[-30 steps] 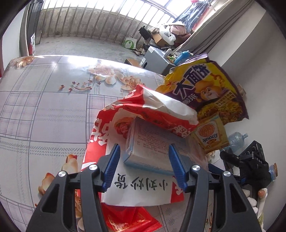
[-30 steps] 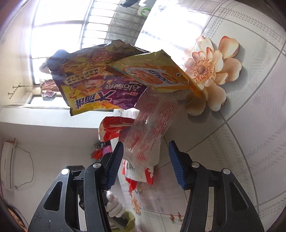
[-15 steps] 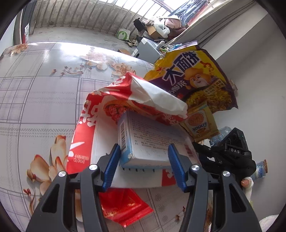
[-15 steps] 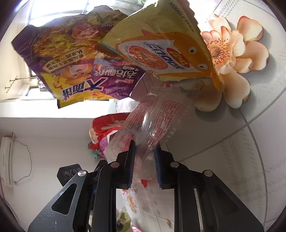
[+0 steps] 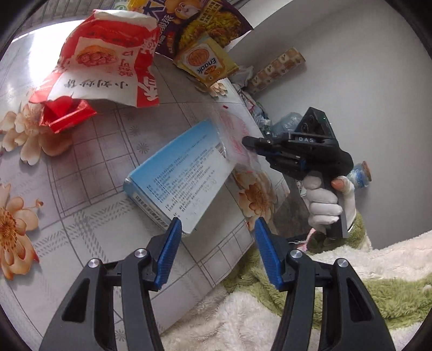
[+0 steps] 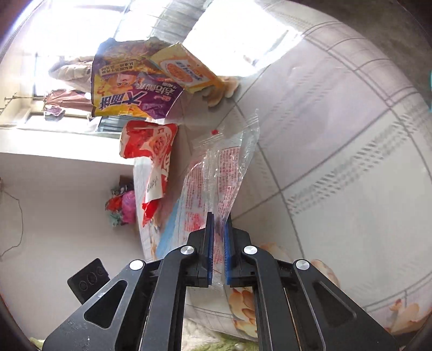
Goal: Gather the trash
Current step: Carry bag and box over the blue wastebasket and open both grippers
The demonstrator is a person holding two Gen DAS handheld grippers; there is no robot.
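Jaws on the right gripper (image 6: pixel 218 229) are closing, already pinching the clear plastic wrapper (image 6: pixel 220 172) just above the floral table (image 6: pixel 337 175). Left gripper (image 5: pixel 216 229) sits apart, its left pad at the blue box (image 5: pixel 178 172), not squeezing it.

Box (image 5: pixel 178 172) on table (image 5: pixel 89 216), wrappers (image 5: pixel 108 56) behind.

I see a table (image 5: pixel 89 172) with a grey checked, flower-printed cloth. Beside it rises a plain white wall (image 5: pixel 364 81). Beyond the table, 1 bright window (image 6: pixel 81 16) glares.
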